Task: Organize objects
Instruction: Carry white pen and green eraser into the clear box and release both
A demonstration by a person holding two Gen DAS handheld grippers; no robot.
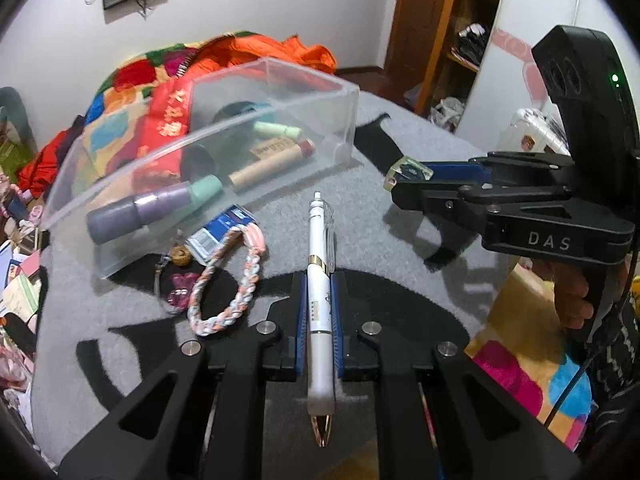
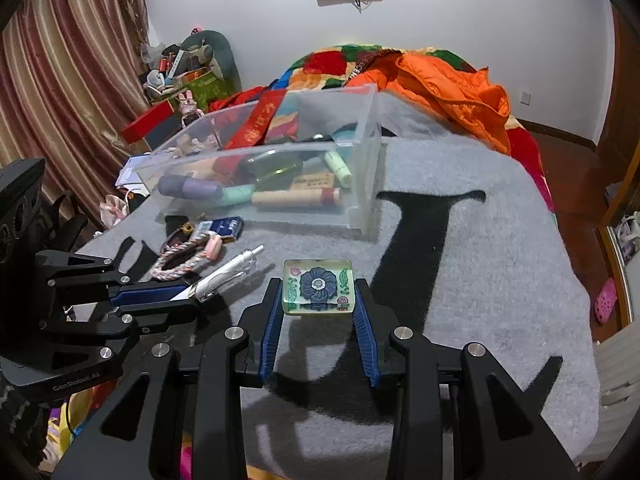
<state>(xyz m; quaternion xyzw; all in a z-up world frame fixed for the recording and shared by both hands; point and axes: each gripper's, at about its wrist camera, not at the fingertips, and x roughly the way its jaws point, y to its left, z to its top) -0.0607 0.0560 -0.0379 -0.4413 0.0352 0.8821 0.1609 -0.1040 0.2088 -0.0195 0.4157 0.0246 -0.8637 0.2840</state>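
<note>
My left gripper (image 1: 319, 280) is shut on a white pen (image 1: 320, 332), whose gold tip points back toward the camera and whose clear cap points at the clear plastic box (image 1: 276, 65). From the right wrist view, the left gripper (image 2: 188, 300) holds the pen (image 2: 234, 270) just above the grey blanket. My right gripper (image 2: 318, 286) is shut on a square clear tile with a blue flower (image 2: 319, 291), held over the blanket to the right of the pen. The box (image 2: 374, 92) holds several tubes and bottles.
A braided bracelet (image 1: 224, 300), a blue packet (image 1: 216, 234) and a small keychain charm (image 1: 178, 286) lie on the grey blanket (image 2: 500, 280) in front of the box. An orange jacket (image 2: 448, 80) and colourful bedding lie behind it. A wardrobe stands at the right.
</note>
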